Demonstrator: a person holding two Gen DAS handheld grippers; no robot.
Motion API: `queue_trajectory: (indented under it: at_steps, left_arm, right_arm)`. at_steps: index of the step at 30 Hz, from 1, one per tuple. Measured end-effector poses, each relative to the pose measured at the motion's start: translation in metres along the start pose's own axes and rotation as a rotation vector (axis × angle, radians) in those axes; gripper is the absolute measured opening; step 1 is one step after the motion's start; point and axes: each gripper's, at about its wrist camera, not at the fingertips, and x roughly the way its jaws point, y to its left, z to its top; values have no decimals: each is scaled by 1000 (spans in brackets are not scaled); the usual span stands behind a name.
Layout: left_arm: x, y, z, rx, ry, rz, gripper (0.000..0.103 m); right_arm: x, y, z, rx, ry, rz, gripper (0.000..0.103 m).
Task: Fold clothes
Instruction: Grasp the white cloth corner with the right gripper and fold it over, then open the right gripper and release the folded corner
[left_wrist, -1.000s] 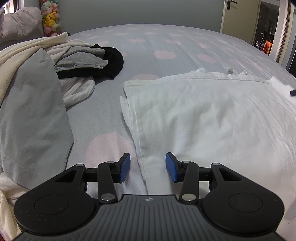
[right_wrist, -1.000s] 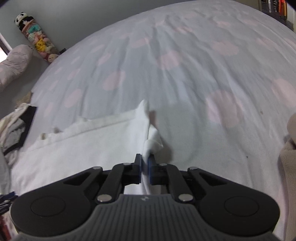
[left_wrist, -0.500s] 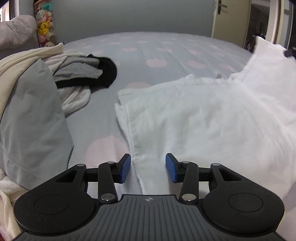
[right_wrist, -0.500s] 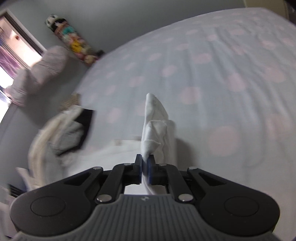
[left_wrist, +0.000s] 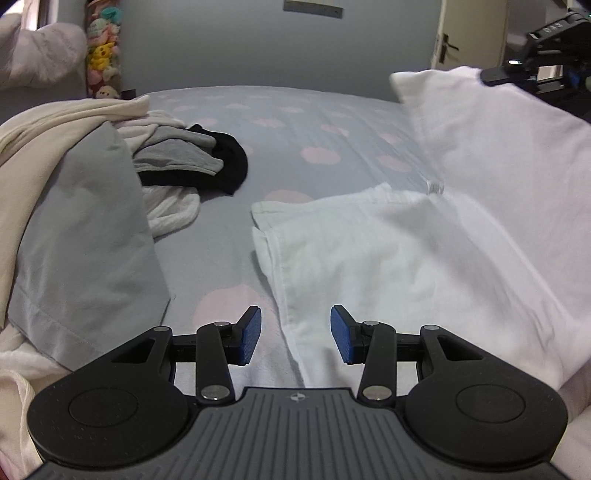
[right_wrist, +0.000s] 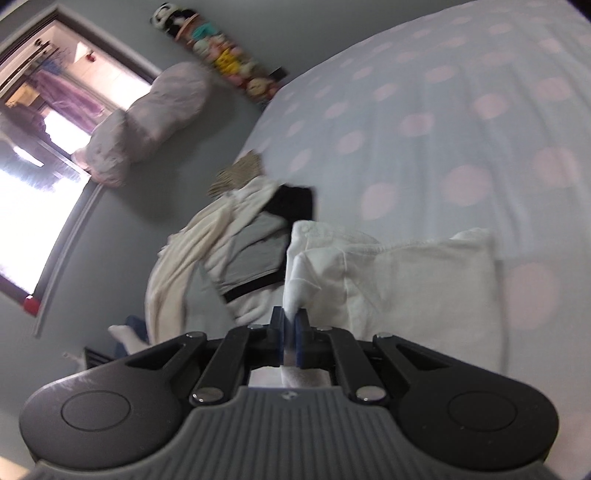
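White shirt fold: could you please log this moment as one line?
left tongs: open, at hem | right tongs: shut on white shirt, corner raised | bed

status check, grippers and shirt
Left gripper open over shirt edge. Right gripper shut on lifted shirt corner. Clothes pile left, apart.

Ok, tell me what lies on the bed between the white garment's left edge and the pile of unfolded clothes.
In the left wrist view, only bare dotted bedsheet separates the white garment from the clothes pile; nothing else lies there.
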Motion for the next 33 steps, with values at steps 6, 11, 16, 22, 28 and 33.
queue_trajectory:
  at_steps: [6, 11, 16, 22, 28, 33]
  left_arm:
    - [3, 8, -1, -30, 6, -11, 39]
    - [1, 16, -3, -53, 8, -1, 39]
    - [-1, 23, -3, -74, 4, 12, 39]
    - [-3, 26, -6, -83, 7, 23, 39]
    - [-7, 26, -9, -95, 8, 26, 39]
    - [-10, 17, -11, -89, 30, 44, 39]
  right_arm:
    - [74, 32, -16, 7, 63, 34, 6]
    - [128, 33, -39, -1, 108, -24, 6]
    - [167, 31, -50, 2, 120, -87, 6]
    - [203, 22, -61, 9, 171, -129, 6]
    - [199, 28, -60, -38, 186, -110, 15]
    - [176, 40, -61, -83, 159, -72, 20]
